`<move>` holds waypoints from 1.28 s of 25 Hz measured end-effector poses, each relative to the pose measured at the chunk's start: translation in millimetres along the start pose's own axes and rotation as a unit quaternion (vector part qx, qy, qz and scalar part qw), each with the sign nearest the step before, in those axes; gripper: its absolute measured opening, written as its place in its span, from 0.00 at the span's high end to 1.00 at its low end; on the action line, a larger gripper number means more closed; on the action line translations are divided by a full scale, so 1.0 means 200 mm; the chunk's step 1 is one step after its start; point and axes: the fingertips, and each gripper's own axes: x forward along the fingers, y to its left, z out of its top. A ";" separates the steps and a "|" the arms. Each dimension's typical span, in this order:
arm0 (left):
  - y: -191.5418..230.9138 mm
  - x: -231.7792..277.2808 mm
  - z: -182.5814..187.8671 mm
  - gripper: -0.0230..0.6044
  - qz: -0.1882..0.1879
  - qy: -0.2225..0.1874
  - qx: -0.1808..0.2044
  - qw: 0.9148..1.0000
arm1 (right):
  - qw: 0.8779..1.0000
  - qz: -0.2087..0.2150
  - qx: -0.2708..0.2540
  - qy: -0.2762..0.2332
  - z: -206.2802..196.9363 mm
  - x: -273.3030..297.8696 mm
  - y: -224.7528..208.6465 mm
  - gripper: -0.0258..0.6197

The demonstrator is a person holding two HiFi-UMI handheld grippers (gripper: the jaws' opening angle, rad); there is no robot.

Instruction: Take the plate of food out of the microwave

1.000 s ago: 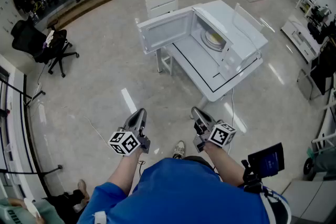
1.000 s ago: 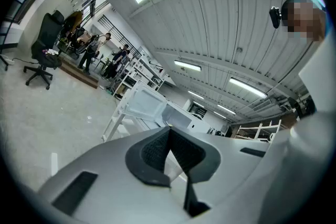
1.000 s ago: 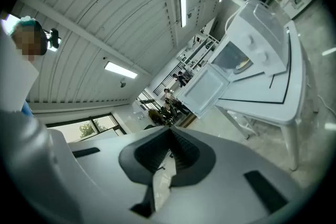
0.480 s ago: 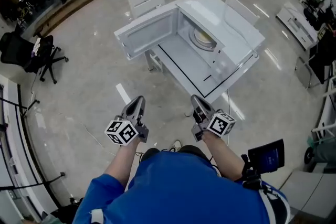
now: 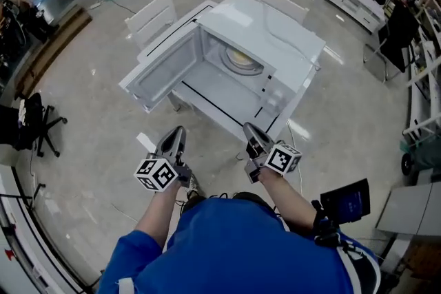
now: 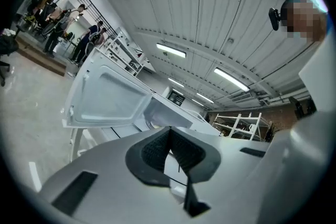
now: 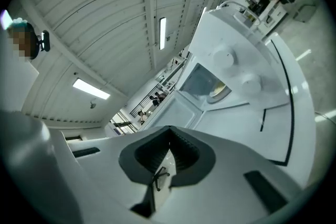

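plate of food is sitting inside the microwave, down on the floor of the cavity, with nothing touching it. looks like something pale and yellowish on it, can't tell more than that. the microwave door is swung wide open and hangs out toward about 8 o'clock from the plate. the whole thing is parked on a white table, with a chair at roughly 10 o'clock from the plate and a second chair up around 1 o'clock.

left gripper is at about 7 o'clock from the plate, well apart from the microwave and out over the floor just off the table edge. its jaws are closed right up, pads meeting tip to tip, nothing pinched between them. right gripper is near 6 o'clock from the plate, close to the table's front edge, and it's the same deal: squeezed fully together and empty. both point level toward the open front.

in the right gripper view the plate shows through the opening at about 1 o'clock above the jaws, next to the two round knobs. in the left gripper view the door fills the 10 o'clock side.
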 end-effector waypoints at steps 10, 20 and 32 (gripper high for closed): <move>0.18 0.35 0.17 0.95 -0.101 0.063 0.004 0.993 | 0.994 -0.075 0.018 -0.083 0.02 0.30 -0.03 0.97; 0.27 0.52 0.14 0.95 -0.156 0.119 -0.004 0.981 | 0.980 -0.126 0.030 -0.153 0.11 0.51 -0.02 0.97; 0.27 0.92 -0.03 0.95 -0.151 0.162 -0.007 0.975 | 0.973 -0.151 0.062 -0.163 0.22 0.69 -0.24 0.97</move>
